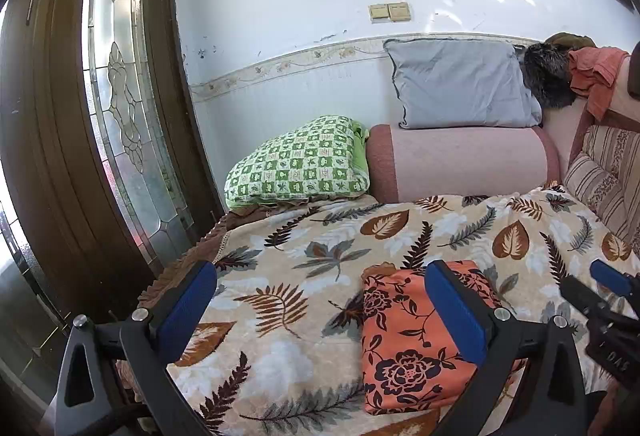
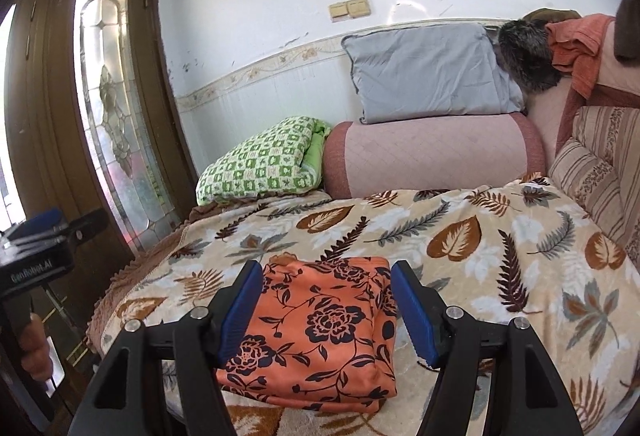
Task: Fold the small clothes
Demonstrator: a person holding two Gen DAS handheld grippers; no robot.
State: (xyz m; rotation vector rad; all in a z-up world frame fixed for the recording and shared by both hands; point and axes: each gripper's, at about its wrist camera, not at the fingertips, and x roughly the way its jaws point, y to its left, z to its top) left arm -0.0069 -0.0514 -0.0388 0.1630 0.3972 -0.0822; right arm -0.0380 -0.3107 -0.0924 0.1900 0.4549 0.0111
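Note:
A folded orange garment with a dark flower print (image 1: 404,340) lies on the leaf-patterned blanket (image 1: 304,236). In the right wrist view the orange garment (image 2: 316,332) sits as a neat rectangle near the blanket's (image 2: 480,236) front edge. My left gripper (image 1: 324,312) is open and empty, above the blanket just left of the garment; its right finger overlaps the garment's right side. My right gripper (image 2: 326,312) is open and empty, its fingers astride the garment, held above it. The right gripper also shows in the left wrist view (image 1: 600,288).
A green checked pillow (image 1: 300,159), a pink bolster (image 1: 460,163) and a grey cushion (image 1: 460,87) stand at the back by the wall. Striped cushions (image 2: 592,171) line the right side. A wooden door with stained glass (image 1: 120,107) is at left.

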